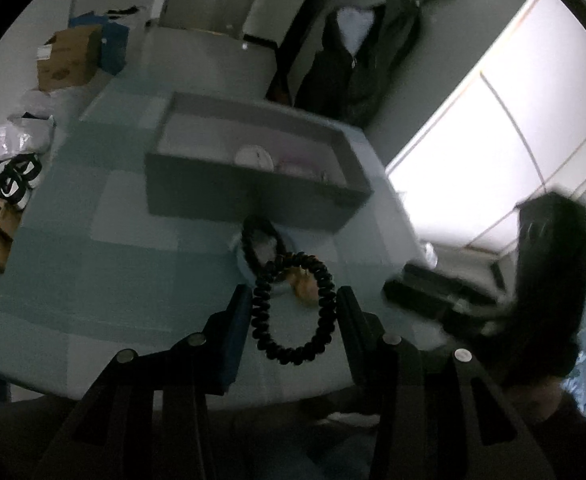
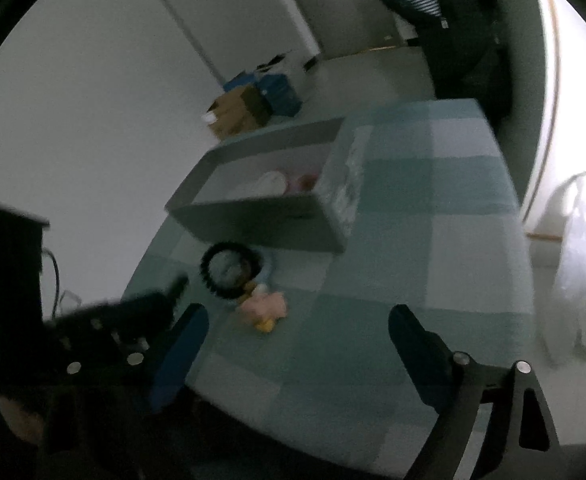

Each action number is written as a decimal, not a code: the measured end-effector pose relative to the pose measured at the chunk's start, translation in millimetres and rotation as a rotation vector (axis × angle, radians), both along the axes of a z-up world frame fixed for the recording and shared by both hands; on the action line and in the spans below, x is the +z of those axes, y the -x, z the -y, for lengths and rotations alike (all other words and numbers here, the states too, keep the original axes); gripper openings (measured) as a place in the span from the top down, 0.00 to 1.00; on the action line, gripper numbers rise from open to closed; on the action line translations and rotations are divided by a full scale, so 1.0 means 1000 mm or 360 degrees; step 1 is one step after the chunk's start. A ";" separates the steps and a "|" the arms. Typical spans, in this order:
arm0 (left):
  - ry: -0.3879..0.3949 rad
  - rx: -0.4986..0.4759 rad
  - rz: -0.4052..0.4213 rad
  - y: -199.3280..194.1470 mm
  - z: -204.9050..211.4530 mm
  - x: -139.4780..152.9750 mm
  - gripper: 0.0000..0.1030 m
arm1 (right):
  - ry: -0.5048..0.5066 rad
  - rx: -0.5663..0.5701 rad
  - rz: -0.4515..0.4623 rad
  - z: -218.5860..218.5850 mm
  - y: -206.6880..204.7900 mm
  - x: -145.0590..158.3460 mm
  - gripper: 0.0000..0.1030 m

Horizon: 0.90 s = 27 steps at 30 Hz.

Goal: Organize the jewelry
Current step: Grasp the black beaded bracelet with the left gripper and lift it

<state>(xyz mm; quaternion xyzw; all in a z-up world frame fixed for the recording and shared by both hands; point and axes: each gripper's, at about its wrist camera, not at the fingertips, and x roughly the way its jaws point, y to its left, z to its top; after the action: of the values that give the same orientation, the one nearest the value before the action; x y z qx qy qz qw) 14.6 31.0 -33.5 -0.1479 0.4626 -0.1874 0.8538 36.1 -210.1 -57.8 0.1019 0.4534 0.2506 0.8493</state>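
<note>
A black coiled hair tie [image 1: 293,312] is clamped between the partly closed jaws of the left gripper [image 1: 293,304], hanging above the checked tablecloth [image 1: 113,248]. Beyond it, a second black coil [image 1: 261,240] is seen lying on the cloth beside a small pink and yellow item [image 2: 263,308]. Nothing is held by the right gripper [image 2: 297,328], whose jaws are spread wide over bare cloth. Further back, an open grey box [image 1: 253,196] is seen, with a white round piece [image 1: 254,158] and a pinkish piece [image 2: 307,180] inside.
</note>
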 end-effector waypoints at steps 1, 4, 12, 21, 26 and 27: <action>0.0019 0.0013 0.0010 0.001 -0.005 0.003 0.63 | 0.0012 0.0029 -0.0001 -0.005 0.002 -0.001 0.18; 0.0069 0.0056 0.0030 -0.001 -0.011 0.007 0.63 | 0.0096 0.0105 0.0017 -0.020 0.006 -0.004 0.22; 0.0151 0.0131 0.0007 -0.013 -0.028 0.003 0.63 | 0.0157 0.0191 0.0010 -0.045 0.006 -0.014 0.41; 0.0196 0.0138 0.0023 -0.014 -0.038 0.005 0.63 | 0.0206 0.0177 0.0025 -0.059 -0.001 -0.015 0.52; 0.0209 0.0121 0.0028 -0.015 -0.040 0.006 0.63 | 0.0264 0.0163 0.0023 -0.066 -0.006 -0.019 0.58; 0.0212 0.0122 0.0030 -0.015 -0.041 0.006 0.63 | 0.0269 0.0159 0.0025 -0.066 -0.007 -0.019 0.60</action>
<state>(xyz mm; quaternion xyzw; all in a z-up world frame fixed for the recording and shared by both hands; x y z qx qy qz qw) 29.7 71.7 -27.5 -0.2202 0.4350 -0.1863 0.8530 43.2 -144.1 -77.3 0.0050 0.4707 0.2544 0.8448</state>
